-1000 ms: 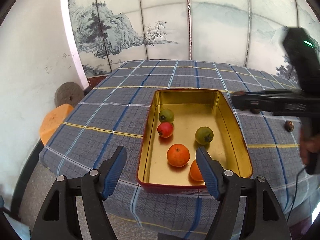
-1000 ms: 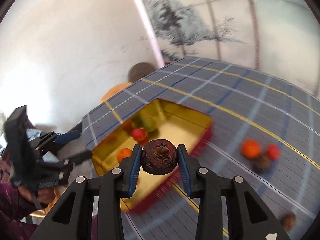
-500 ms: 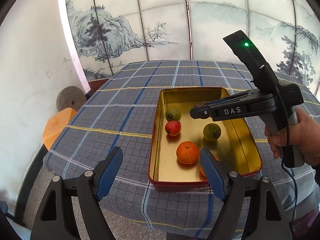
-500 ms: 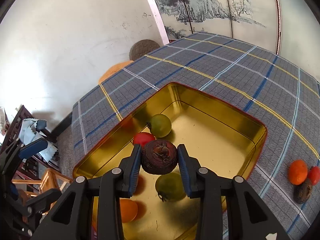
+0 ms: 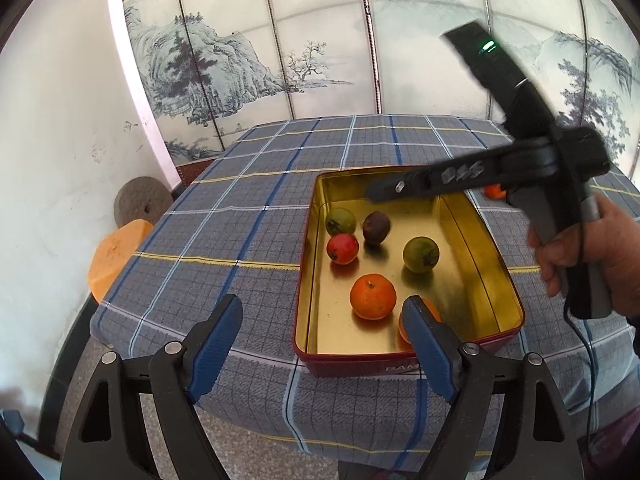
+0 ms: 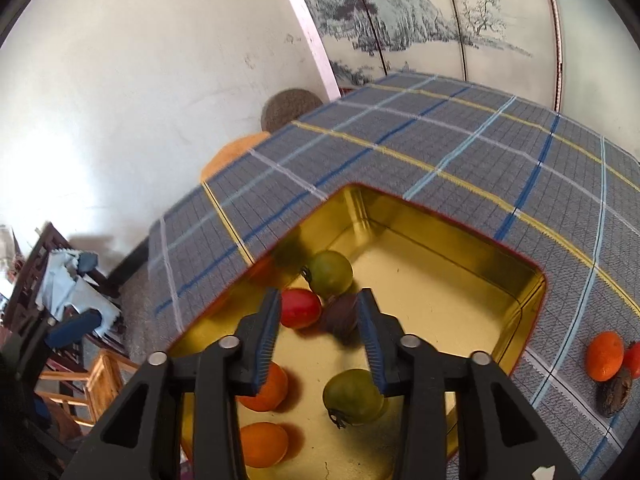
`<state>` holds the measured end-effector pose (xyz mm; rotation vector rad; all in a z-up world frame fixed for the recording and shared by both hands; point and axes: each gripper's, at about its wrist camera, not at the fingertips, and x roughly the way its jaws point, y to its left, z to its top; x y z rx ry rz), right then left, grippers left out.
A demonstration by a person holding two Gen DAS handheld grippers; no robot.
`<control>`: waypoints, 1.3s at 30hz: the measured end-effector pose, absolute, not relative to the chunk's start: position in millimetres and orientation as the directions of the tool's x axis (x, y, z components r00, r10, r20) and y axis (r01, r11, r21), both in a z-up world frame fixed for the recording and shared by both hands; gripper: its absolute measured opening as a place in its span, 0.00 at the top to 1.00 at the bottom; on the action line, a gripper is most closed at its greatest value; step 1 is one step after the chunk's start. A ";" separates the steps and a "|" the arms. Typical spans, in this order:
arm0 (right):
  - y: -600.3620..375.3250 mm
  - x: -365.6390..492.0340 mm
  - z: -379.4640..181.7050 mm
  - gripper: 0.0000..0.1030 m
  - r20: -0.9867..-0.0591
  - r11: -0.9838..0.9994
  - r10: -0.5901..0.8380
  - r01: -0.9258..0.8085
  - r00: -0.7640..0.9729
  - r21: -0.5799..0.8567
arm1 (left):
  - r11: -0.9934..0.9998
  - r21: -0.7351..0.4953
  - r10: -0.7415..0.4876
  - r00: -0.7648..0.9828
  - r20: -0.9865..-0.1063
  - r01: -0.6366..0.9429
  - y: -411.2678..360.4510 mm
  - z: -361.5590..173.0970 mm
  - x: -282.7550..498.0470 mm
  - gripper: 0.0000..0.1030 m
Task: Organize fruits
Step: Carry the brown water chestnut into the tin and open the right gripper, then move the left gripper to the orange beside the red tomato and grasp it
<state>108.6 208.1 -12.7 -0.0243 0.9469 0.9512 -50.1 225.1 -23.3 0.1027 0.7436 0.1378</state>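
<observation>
A gold tin tray (image 5: 496,256) (image 6: 440,240) holds two green fruits (image 5: 421,254), a red fruit (image 5: 343,249) (image 6: 300,308), two oranges (image 5: 373,296) and a dark brown fruit (image 5: 376,227) (image 6: 340,314). My right gripper (image 6: 319,300) (image 5: 376,194) hovers over the tray's far end, its jaws opening. The dark fruit lies free below them, beside the red and green ones. My left gripper (image 5: 322,308) stays at the tray's near left corner, jaws opening and empty. On the cloth outside the tray lie an orange (image 6: 605,356), a red fruit (image 6: 634,354) and a dark fruit (image 6: 614,396).
A checked cloth (image 5: 240,240) covers the table. A stone disc (image 5: 140,202) and an orange stool (image 5: 116,252) stand by the white wall at the left. A hand (image 5: 580,252) holds the right gripper's handle. Wooden chairs (image 6: 92,376) stand off the table's near corner.
The right gripper swung over the tray, then parted its jaws and let go of the dark fruit, which now lies in the tray. The left gripper's jaws widened a little.
</observation>
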 end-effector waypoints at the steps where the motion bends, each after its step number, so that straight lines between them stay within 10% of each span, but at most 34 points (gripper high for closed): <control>1: 201.0 106.7 -7.5 0.55 -0.680 0.608 0.694 -0.698 0.237 0.378 | 0.986 0.142 0.158 0.727 -0.668 -0.084 224.4 -23.1 -50.5 0.20; 9: 79.7 60.9 14.5 0.26 -0.616 0.714 0.650 -0.637 0.446 0.292 | 0.991 0.131 0.076 0.738 -0.671 0.018 204.9 -18.1 -51.1 0.20; 20: -143.1 45.7 -46.7 0.25 -0.782 0.974 0.184 -0.218 0.595 0.064 | 0.958 0.075 -0.140 0.682 -0.718 0.275 121.1 2.5 2.9 0.20; 29: -200.7 40.9 -58.0 0.24 -0.752 0.969 0.244 -0.137 0.612 0.204 | 0.940 -0.096 -0.279 0.576 -0.769 0.328 46.2 -8.1 92.4 0.36; 39: -203.9 36.6 -55.4 0.19 -0.721 0.947 0.320 -0.183 0.615 0.264 | 0.971 -0.048 -0.174 0.549 -0.817 0.236 33.6 -38.3 175.0 0.37</control>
